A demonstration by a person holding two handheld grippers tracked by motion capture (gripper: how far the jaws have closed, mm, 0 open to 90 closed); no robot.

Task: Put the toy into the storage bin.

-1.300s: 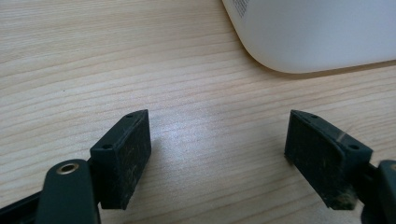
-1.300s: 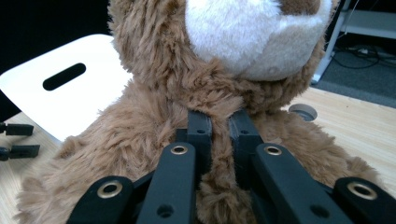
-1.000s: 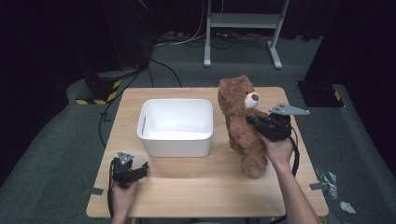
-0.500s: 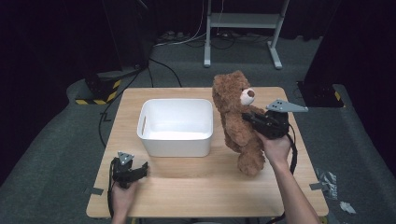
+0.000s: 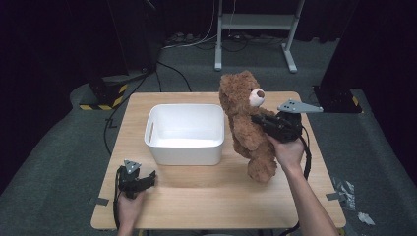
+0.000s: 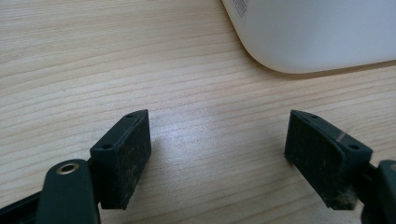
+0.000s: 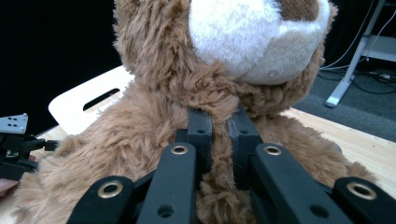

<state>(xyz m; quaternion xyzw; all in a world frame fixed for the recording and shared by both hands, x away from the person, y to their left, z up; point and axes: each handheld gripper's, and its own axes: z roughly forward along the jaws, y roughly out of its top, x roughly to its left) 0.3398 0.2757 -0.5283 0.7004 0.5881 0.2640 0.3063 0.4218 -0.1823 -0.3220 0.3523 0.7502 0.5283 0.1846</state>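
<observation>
Where the high view looks down on the table (image 5: 206, 196), the right gripper (image 5: 260, 121) is pinched into the chest of the bear (image 5: 248, 125), just under its white muzzle. Held upright, the bear tilts slightly, with its head toward the far edge and its feet hanging close above the wood; whether they touch it I cannot tell. It is just beside the right wall of the bin (image 5: 184, 132), which stands near the table's middle, open side up. A grey plate sits on top of the right gripper, and a cable trails from it past the person's wrist. The left gripper (image 5: 147, 178) rests low on the table near the front left corner, in front of the bin and apart from it, well apart from the bear.

From the left gripper view (image 6: 217, 149), the two black jaws stand spread wide with bare wood between them and nothing gripped. A rounded white corner of the bin (image 6: 317, 37) lies ahead at the top right, not touched.

From the right gripper view (image 7: 223, 135), the jaws are pressed nearly together on a tuft of brown fur at the bear's (image 7: 140, 126) chest, below its muzzle. Behind the bear, the bin's (image 7: 74, 105) rim with a slot handle shows at the left, and the left gripper (image 7: 18, 140) is at the far left edge.
</observation>
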